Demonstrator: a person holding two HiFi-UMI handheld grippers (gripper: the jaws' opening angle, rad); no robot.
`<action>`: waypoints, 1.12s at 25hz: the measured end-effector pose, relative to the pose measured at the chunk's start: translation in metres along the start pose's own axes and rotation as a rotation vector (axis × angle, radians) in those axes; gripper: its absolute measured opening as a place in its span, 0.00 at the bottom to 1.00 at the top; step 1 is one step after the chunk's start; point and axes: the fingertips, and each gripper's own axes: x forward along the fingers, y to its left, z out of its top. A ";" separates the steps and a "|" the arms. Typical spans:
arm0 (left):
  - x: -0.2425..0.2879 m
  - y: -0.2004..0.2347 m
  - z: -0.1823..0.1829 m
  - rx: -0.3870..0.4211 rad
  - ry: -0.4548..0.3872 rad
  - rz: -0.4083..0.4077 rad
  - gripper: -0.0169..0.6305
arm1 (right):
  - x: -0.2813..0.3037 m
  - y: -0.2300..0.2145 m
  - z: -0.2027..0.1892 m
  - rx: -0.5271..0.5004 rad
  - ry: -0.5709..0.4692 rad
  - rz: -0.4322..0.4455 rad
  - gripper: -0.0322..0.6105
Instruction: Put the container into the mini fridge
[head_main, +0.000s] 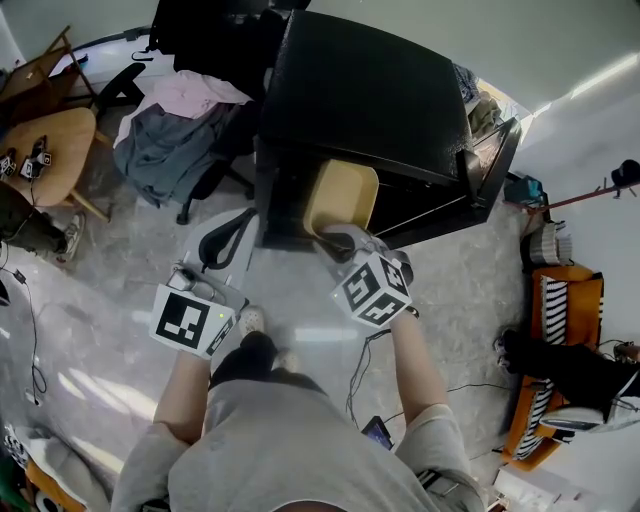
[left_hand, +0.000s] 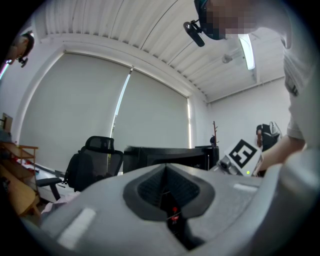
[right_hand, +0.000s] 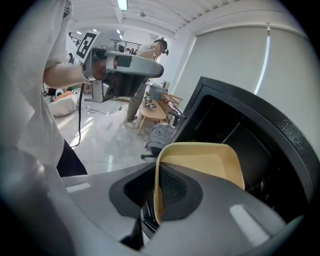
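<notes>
At the centre of the head view, my right gripper (head_main: 335, 238) holds the pale yellow container (head_main: 343, 195) by its near edge, right at the open front of the black mini fridge (head_main: 370, 90). The far end of the container reaches into the dark opening, though I cannot tell whether it rests on anything inside. The fridge door (head_main: 492, 160) stands swung out toward the right of the frame. In the right gripper view, my jaws are closed on the container's near wall: the thin yellow edge runs between the two dark ribbed pads (right_hand: 172, 187), and the shallow tray rises beyond them against the fridge's black frame. My left gripper (head_main: 238, 228) sits lower left of the container, apart from it and from the fridge, over the pale floor (head_main: 130, 260). In the left gripper view its jaws are pressed together with nothing between them, the dark pads (left_hand: 150, 187) meeting at the middle. Behind them, that view shows the fridge at mid-frame and a black office chair (left_hand: 95, 160) to its left. From above, that chair stands at the upper left of the fridge with clothes (head_main: 170, 130) heaped over it. A round wooden table (head_main: 45, 150) sits at the far left edge.
</notes>
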 end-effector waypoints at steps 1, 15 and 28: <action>0.000 0.002 -0.001 -0.001 0.000 0.002 0.03 | 0.002 -0.001 -0.001 -0.017 0.015 0.002 0.07; -0.001 0.026 -0.007 -0.016 0.004 0.024 0.03 | 0.023 -0.016 -0.010 -0.132 0.127 0.037 0.07; 0.004 0.040 -0.010 -0.022 0.006 0.025 0.03 | 0.028 -0.042 -0.009 -0.185 0.162 0.002 0.09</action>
